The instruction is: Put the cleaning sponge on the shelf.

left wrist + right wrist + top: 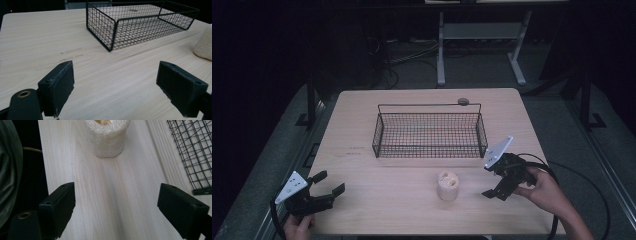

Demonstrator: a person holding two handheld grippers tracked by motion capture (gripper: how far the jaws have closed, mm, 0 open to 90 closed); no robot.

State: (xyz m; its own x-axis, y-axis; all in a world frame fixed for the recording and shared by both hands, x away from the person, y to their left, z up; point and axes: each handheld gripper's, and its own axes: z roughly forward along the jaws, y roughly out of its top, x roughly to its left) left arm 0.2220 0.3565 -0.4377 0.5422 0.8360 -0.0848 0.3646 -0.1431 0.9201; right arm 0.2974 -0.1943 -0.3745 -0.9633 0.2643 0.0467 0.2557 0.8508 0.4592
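A pale, cylinder-shaped loofah piece [448,185] stands upright on the wooden table [357,125], in front of an empty black wire basket [430,131]. My left gripper [330,182] hovers at the table's front left corner, open and empty; in its own view the jaws [115,82] stand wide apart, facing the basket [113,33], with the loofah [204,45] at the right edge. Held to the right of the loofah, my right gripper [490,181] is open too. In the right gripper view its jaws [116,207] point at the loofah [107,138], a short gap away, with the basket [195,152] at right.
A small grey disc [463,101] lies on the table just behind the basket's back rim. Faint marks [354,150] show on the wood left of the basket. A metal desk frame [482,45] and cables [412,55] sit on the floor beyond the table.
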